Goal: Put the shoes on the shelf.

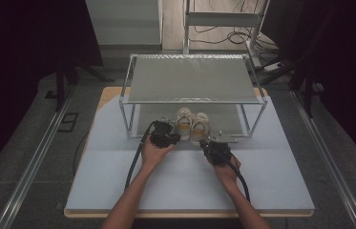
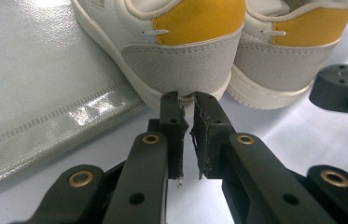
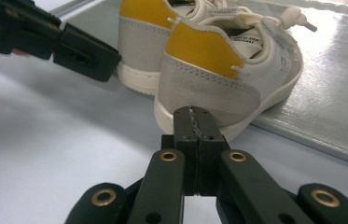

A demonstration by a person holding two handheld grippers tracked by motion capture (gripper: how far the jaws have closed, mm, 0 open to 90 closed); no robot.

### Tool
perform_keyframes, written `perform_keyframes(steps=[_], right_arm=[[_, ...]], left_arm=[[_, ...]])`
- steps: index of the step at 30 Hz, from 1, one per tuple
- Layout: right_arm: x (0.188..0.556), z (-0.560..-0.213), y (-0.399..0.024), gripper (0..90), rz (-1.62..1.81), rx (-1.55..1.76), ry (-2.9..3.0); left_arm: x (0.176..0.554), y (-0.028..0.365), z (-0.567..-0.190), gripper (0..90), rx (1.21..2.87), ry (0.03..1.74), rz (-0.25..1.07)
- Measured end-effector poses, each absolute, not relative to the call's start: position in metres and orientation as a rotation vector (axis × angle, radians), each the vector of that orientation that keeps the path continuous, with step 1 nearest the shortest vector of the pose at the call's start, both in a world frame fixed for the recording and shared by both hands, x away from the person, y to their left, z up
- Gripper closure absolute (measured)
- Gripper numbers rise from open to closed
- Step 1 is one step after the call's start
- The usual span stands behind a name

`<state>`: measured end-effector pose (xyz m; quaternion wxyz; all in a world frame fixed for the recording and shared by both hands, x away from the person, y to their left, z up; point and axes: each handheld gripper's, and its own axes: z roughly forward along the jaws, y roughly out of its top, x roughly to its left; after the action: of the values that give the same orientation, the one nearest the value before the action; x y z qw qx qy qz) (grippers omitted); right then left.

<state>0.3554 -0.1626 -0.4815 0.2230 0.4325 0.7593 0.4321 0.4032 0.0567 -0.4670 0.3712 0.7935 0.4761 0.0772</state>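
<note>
Both my grippers sit at the shoe heels: left gripper [image 2: 188, 100] fingers nearly closed w/ a slit between, right gripper [image 3: 194, 116] clenched, both empty. Shoes [image 1: 192, 125] rest on table [image 1: 118, 176], toes under rack [image 1: 192, 78]. Prob. light; stiff heel collar = best hold.

Metal-framed shelf rack [image 1: 192, 78], pale blue tabletop [image 1: 190, 183], cables [image 1: 223, 36] on floor behind

Glossy woven sheet [image 2: 45, 93] on the rack's lower shelf, stitched seam catching the light. Shoes [image 3: 218, 60]: smooth white leather, matt grey suede heels, yellow heel tabs. Rack frame [image 1: 127, 114] is bare metal. Table [image 1: 190, 186] matt, smooth. Gripper jaws matt black, brass rivets.
</note>
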Motion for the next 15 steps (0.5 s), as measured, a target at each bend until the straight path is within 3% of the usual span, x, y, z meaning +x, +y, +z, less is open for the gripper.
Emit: perform_keyframes(steps=[15], right_arm=[[0.379,-0.475,-0.171,89.8,1.122,1.234,2.016]], left_arm=[[0.403,0.055,-0.467,81.2,2.034,1.223,0.199]])
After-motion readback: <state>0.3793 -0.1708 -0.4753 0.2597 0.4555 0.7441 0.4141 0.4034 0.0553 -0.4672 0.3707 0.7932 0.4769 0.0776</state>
